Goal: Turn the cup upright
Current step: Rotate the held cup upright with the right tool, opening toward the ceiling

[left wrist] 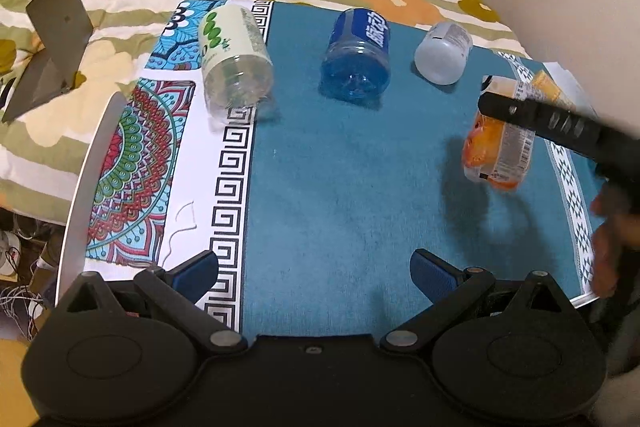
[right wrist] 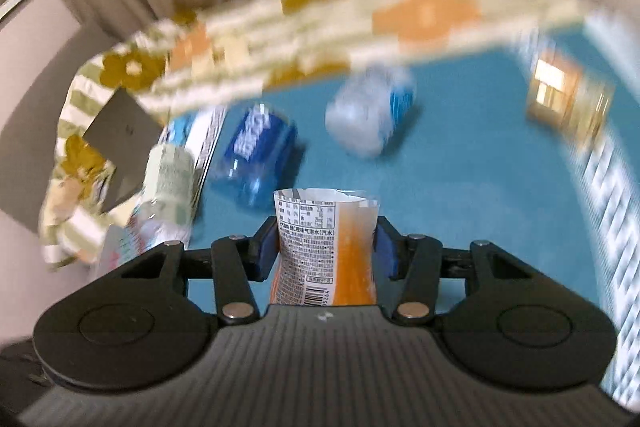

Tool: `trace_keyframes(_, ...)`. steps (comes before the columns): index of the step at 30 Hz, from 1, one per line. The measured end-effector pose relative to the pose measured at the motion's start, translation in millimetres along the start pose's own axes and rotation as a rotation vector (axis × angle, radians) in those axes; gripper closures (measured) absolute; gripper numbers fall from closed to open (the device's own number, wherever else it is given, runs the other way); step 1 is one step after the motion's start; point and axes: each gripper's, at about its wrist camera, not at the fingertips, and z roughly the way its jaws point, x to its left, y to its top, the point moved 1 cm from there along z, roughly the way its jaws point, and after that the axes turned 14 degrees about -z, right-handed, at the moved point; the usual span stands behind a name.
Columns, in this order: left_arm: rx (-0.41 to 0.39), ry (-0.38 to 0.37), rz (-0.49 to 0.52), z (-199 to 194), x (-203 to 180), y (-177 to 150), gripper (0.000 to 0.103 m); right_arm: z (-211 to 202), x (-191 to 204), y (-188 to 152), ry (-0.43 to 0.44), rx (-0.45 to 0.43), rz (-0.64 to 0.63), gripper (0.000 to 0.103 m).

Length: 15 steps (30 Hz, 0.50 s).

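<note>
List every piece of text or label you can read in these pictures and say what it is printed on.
"气泡水(汽水)": on the orange cup's label, held in the right gripper; its nutrition table and barcode digits are too small to read.
"脉动": white characters on the blue cup, as far as can be told.
Green-and-white cup: print too small to read.
Frosted cup: label unreadable.
Left gripper: no text.

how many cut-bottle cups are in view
5: green-label cup left, blue cup middle, clear cup right, orange cup in right gripper, yellow cup behind it.
</note>
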Motion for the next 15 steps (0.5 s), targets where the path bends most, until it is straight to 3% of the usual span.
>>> trace_keyframes(5,-0.004,0.037,0.014,4.1,5.9,-3.9,0.0,6.0,24.7,-36.7,-0.153,-0.172,-0.176,0.038)
trace_keyframes(15,-0.016,0.058,0.034,5.4,6.8,-10.4,0.0,15.5,40.9,-63.5,-0.185,-0.268,-0.271,0.037)
